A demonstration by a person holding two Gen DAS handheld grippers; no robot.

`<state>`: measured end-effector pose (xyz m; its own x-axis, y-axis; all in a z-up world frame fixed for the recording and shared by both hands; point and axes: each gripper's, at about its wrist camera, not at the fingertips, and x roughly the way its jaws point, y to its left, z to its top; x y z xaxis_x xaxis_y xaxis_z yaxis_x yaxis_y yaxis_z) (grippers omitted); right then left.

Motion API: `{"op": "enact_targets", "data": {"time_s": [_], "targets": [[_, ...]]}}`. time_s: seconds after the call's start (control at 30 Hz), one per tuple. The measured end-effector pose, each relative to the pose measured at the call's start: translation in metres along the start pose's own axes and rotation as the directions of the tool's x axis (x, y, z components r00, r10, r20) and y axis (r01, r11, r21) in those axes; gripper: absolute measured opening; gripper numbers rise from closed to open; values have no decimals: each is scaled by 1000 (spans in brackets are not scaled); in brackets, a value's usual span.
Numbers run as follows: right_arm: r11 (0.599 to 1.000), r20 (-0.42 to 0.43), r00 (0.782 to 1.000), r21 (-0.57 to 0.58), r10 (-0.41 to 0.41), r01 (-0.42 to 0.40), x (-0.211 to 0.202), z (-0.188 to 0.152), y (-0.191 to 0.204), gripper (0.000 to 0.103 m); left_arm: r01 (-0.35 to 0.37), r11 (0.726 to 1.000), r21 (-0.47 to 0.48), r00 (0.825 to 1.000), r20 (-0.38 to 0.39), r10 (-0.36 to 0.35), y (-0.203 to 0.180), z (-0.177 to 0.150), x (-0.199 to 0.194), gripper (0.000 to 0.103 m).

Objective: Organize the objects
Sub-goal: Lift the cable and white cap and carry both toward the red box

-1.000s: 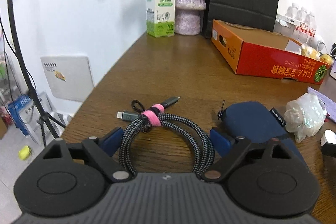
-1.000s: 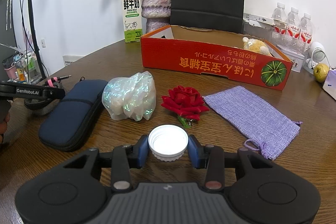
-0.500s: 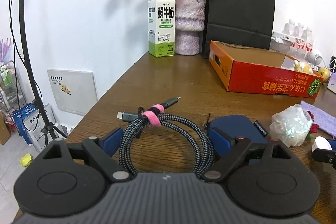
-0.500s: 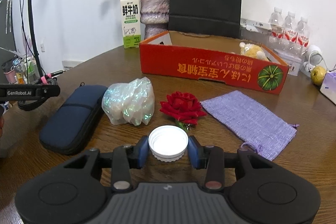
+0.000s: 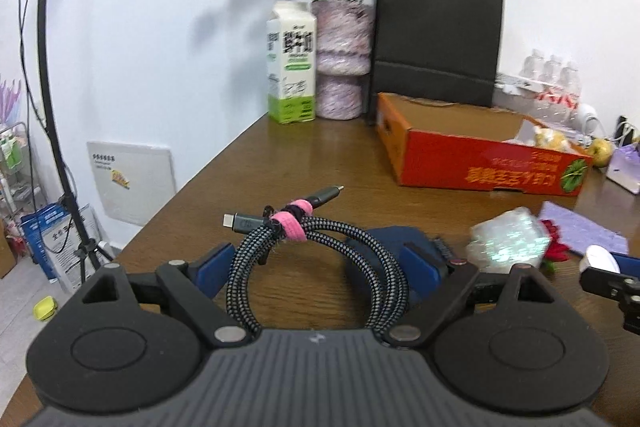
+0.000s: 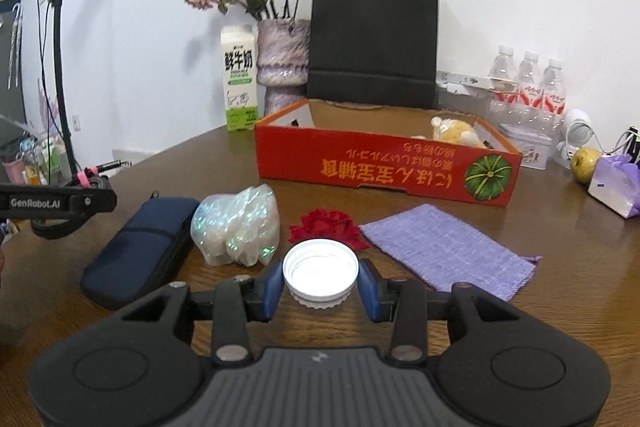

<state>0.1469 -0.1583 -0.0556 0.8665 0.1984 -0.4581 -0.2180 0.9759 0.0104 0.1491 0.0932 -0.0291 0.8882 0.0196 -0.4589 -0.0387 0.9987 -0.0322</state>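
Note:
My left gripper [image 5: 318, 265] is shut on a coiled grey braided cable [image 5: 384, 267] tied with a pink strap [image 5: 294, 223], held above the wooden table [image 5: 320, 163]. My right gripper [image 6: 320, 281] is shut on a white bottle cap [image 6: 320, 267], open side up, just above the table. A red cardboard box [image 6: 384, 171] lies ahead of both grippers, with a yellow plush toy [image 6: 456, 131] inside. A navy zip case [image 6: 136, 247], an iridescent plastic bag [image 6: 240, 227], a red fabric rose [image 6: 324, 223] and a purple knit pouch [image 6: 444, 247] lie between the grippers and the box.
At the back stand a milk carton [image 6: 240, 87], a vase of dried roses [image 6: 282, 67] and a black paper bag [image 6: 372, 43]. Water bottles [image 6: 528, 83], a tin, a pear [image 6: 584, 163] and a small purple bag are at the right. The table edge drops off at left, by a light stand [image 5: 52, 107].
The left gripper has risen and swung right with the cable in it; the navy case now sits behind its right finger. The right view has tilted up, with the cap still gripped.

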Motion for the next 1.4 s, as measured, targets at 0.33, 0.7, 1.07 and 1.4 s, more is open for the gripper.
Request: {"op": "enact_targets", "data": {"time_s": [0.33, 0.7, 1.07, 1.4], "targets": [[999, 54, 998, 44, -30, 28, -15, 4, -27, 39, 89, 995, 39, 995, 32, -90, -49, 16, -10, 90], [998, 67, 997, 41, -48, 45, -19, 9, -51, 39, 151, 987, 54, 987, 37, -154, -93, 28, -8, 90], [998, 98, 993, 31, -65, 62, -15, 25, -64, 39, 172, 983, 66, 983, 46, -176, -125, 46, 0, 90], [996, 109, 990, 7, -92, 91, 1, 45, -77, 39, 172, 982, 83, 983, 57, -177, -146, 64, 14, 90]]}}
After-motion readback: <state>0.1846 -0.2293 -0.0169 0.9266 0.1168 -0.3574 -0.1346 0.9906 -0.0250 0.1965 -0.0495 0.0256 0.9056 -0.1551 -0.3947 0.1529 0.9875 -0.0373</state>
